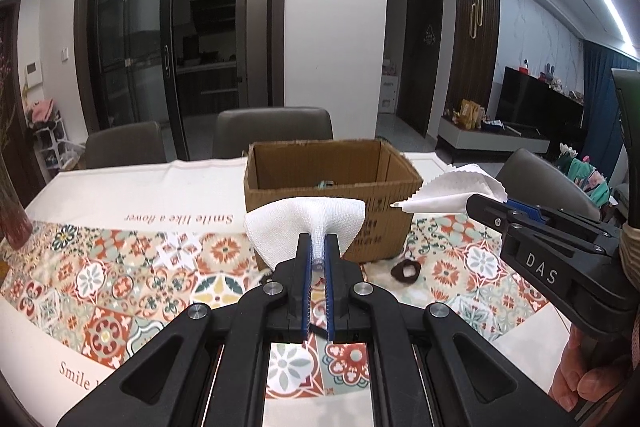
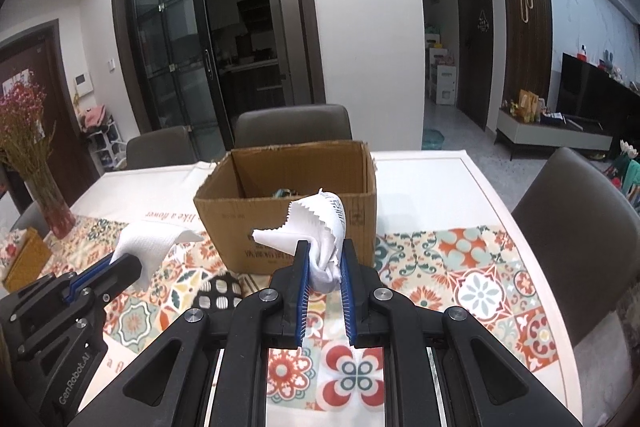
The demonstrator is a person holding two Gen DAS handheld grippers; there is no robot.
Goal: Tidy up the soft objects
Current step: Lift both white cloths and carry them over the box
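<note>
My left gripper [image 1: 318, 247] is shut on a white waffle-weave cloth [image 1: 304, 219] and holds it above the table in front of an open cardboard box [image 1: 332, 195]. It also shows in the right wrist view [image 2: 124, 261] with the cloth [image 2: 152, 241]. My right gripper [image 2: 325, 259] is shut on a white zigzag-edged cloth [image 2: 320, 227] in front of the box [image 2: 288, 215]. It shows at the right of the left wrist view [image 1: 486, 205], holding the cloth [image 1: 452, 193]. Something teal lies inside the box [image 2: 282, 192].
A dark ring-shaped item [image 1: 407, 270] lies on the patterned tablecloth [image 1: 120, 267] near the box. A black and white spotted item [image 2: 220, 291] lies left of the box. A vase of dried flowers [image 2: 44, 195] stands at left. Chairs [image 2: 292, 127] surround the table.
</note>
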